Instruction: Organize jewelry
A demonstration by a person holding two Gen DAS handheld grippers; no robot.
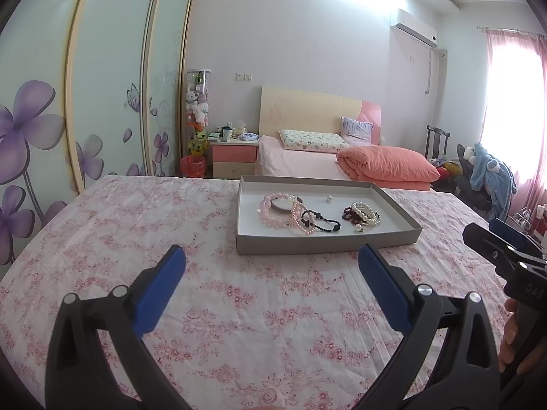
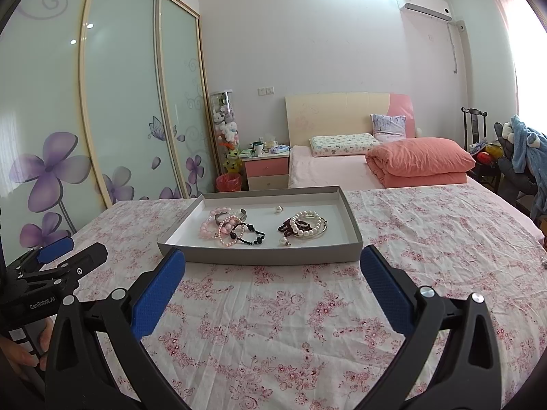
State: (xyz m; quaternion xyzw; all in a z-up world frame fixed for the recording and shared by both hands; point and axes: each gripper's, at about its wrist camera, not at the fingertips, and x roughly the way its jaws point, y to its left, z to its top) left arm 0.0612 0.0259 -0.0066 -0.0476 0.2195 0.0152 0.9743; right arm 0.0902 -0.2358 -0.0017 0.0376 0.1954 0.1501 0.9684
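A shallow grey tray [image 1: 294, 244] [image 2: 259, 256] sits on the floral tablecloth. Inside lie pink bead bracelets [image 1: 273, 210] [image 2: 218, 223], a black bead bracelet [image 1: 319, 222] [image 2: 248, 232], a pile of white pearl and dark red bracelets [image 1: 362, 213] [image 2: 306, 227], and a single pearl [image 1: 329, 199] [image 2: 279, 209]. My left gripper [image 1: 271, 259] is open and empty, short of the tray's near left side. My right gripper [image 2: 272, 263] is open and empty, just in front of the tray's near wall.
The table is covered by a pink floral cloth [image 1: 239, 324] [image 2: 273, 324]. Beyond it stand a bed with an orange quilt [image 1: 386, 167], a pink nightstand [image 1: 234, 157] and sliding wardrobe doors [image 1: 102, 102]. The right gripper's body shows at the left wrist view's right edge [image 1: 506, 256].
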